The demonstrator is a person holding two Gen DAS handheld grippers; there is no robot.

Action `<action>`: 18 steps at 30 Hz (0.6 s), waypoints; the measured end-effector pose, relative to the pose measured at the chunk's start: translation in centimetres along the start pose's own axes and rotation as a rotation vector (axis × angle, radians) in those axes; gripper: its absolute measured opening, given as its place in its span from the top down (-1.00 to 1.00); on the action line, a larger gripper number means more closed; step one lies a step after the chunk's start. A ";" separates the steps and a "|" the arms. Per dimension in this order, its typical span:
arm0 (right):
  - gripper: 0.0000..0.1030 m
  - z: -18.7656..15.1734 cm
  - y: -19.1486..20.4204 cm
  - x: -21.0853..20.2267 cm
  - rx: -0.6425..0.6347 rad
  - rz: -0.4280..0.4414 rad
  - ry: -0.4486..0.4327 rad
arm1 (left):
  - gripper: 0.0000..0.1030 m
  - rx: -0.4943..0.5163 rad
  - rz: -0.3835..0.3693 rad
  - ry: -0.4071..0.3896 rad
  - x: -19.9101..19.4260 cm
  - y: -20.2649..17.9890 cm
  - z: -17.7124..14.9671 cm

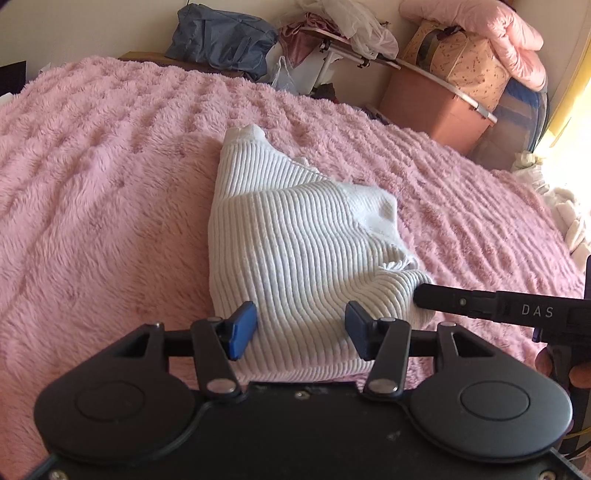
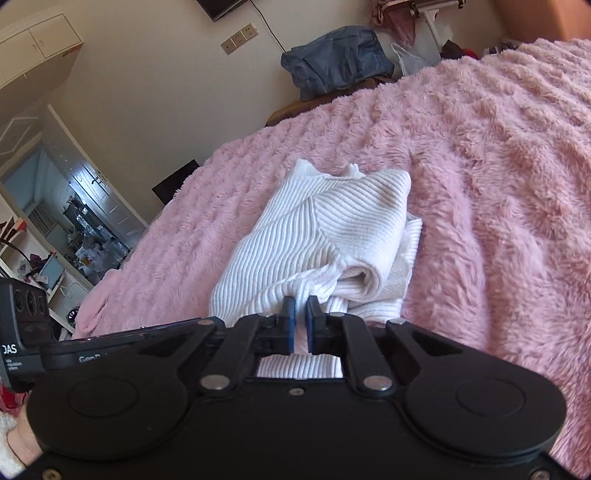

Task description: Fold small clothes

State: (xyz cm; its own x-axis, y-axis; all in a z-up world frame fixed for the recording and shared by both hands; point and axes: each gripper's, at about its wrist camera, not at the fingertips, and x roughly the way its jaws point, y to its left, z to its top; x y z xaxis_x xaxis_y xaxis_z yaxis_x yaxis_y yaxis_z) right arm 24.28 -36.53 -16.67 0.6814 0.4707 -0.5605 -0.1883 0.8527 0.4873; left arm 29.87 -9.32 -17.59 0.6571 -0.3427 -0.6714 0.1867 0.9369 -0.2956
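Observation:
A white ribbed knit garment (image 1: 295, 243) lies partly folded on the pink fluffy blanket (image 1: 92, 166). My left gripper (image 1: 301, 328) is open, its blue pads on either side of the garment's near edge, just above it. My right gripper (image 2: 301, 314) is shut on a fold at the garment's (image 2: 332, 225) near edge. In the left wrist view the right gripper's black finger (image 1: 443, 299) comes in from the right and touches the garment's near right corner.
The blanket (image 2: 498, 166) covers the bed. Beyond its far edge lie a blue-grey bag (image 1: 221, 37), a pink box (image 1: 436, 107), a patterned storage bag (image 1: 469, 59) and pink bedding (image 1: 491, 33). White cloth (image 1: 569, 210) lies at the right edge.

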 end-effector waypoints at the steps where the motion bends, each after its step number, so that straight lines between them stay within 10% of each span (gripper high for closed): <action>1: 0.87 -0.4 -0.4 0.7 0.011 -0.006 0.022 | -0.06 0.011 0.015 0.005 0.5 -0.1 -0.2; 9: 0.84 -4.5 -2.1 3.0 0.053 -0.064 0.060 | -0.10 0.062 0.059 0.022 2.2 0.8 -1.6; 12: 0.23 -4.4 -2.5 2.0 0.089 -0.061 0.058 | -0.09 0.052 0.049 0.000 1.3 0.6 -1.2; 18: 0.23 -0.7 -1.5 -1.4 -0.003 -0.040 0.000 | -0.10 0.072 -0.024 -0.057 -0.3 -1.3 -0.3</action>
State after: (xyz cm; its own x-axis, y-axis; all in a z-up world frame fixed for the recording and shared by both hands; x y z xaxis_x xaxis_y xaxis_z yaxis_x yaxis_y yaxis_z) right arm 23.09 -38.36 -17.09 0.6881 0.4361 -0.5799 -0.1626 0.8715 0.4626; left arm 29.21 -10.42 -17.19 0.6920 -0.3627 -0.6241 0.2535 0.9317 -0.2602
